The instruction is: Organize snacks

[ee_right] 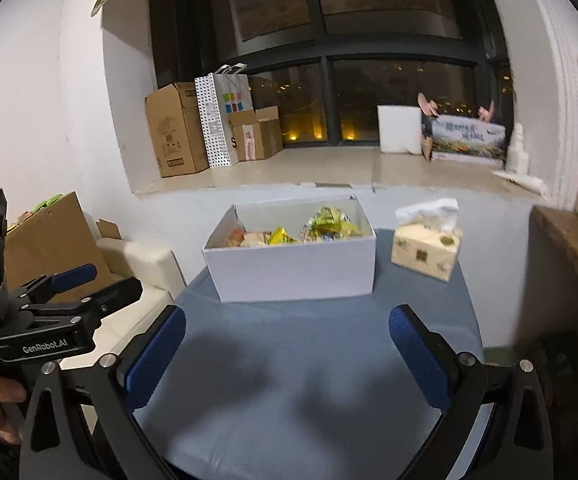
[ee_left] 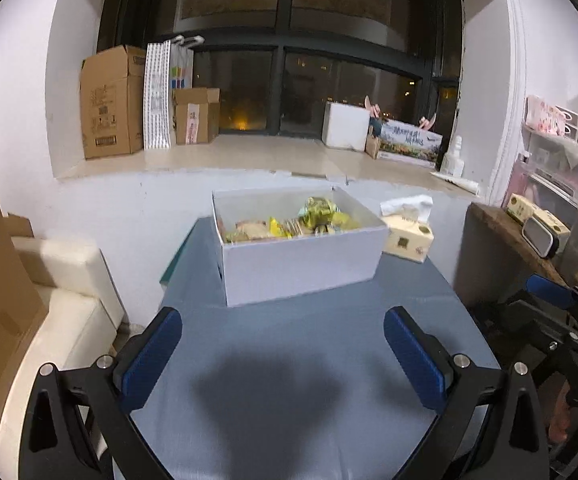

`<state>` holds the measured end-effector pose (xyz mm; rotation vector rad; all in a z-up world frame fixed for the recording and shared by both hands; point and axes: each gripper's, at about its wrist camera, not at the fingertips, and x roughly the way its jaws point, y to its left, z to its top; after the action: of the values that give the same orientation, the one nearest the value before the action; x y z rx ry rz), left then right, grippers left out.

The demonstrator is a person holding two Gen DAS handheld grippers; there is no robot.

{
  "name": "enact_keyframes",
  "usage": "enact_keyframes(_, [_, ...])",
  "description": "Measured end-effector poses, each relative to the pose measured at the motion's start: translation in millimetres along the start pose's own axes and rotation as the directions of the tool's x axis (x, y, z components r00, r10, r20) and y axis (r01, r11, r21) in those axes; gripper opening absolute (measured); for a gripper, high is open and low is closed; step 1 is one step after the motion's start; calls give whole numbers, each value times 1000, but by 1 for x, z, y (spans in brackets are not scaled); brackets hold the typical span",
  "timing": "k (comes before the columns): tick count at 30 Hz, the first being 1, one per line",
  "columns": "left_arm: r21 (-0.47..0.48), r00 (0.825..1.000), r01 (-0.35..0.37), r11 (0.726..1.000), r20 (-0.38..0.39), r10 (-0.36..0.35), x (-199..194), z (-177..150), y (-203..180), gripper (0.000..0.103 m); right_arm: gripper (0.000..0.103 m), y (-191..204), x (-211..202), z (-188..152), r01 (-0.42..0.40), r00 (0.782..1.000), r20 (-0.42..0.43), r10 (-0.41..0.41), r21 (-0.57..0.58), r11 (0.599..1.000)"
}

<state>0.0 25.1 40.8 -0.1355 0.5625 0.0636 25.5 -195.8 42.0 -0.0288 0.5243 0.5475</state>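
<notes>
Ahead of both wide-open, empty blue-padded grippers, left (ee_left: pixel 283 330) and right (ee_right: pixel 287 328), a white cardboard box (ee_left: pixel 301 268) holds yellow-wrapped snacks (ee_left: pixel 321 214) on the grey-blue table (ee_left: pixel 289 360)

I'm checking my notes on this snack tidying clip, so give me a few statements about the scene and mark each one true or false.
1. The left gripper is open and holds nothing. True.
2. The snacks lie scattered on the table. False: they sit inside the white box.
3. The tissue box stands beside the white box, outside it. True.
4. The right gripper is shut on a yellow packet. False: it is open and empty.
5. The white box has its lid on. False: it is open at the top.
</notes>
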Motion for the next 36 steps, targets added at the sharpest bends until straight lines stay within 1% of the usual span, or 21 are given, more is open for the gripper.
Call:
enact_keyframes(2, [-8, 1000, 19, 1000, 1, -19, -4, -3, 1, 103, 103, -3, -4, -2, -7, 1000, 5, 6, 12, 1000])
enact_keyframes(6, [5, 1000, 13, 1000, 6, -13, -6, -3, -3, 103, 103, -2, -4, -3, 2, 1000, -1, -2, 10, 1000])
enact_keyframes(9, [7, 1000, 30, 1000, 9, -30, -5, -2, -5, 103, 103, -1, -1, -4, 7, 1000, -10, -7, 3, 1000])
enact_keyframes(12, [8, 1000, 25, 1000, 17, -25, -6, -3, -6, 103, 103, -1, 0, -6, 9, 1000, -20, -9, 0, 1000])
enact_keyframes(36, [4, 1000, 18, 1000, 3, -18, -6, -4, -6, 103, 103, -1, 2, -5, 10, 1000, -30, -10, 4, 1000])
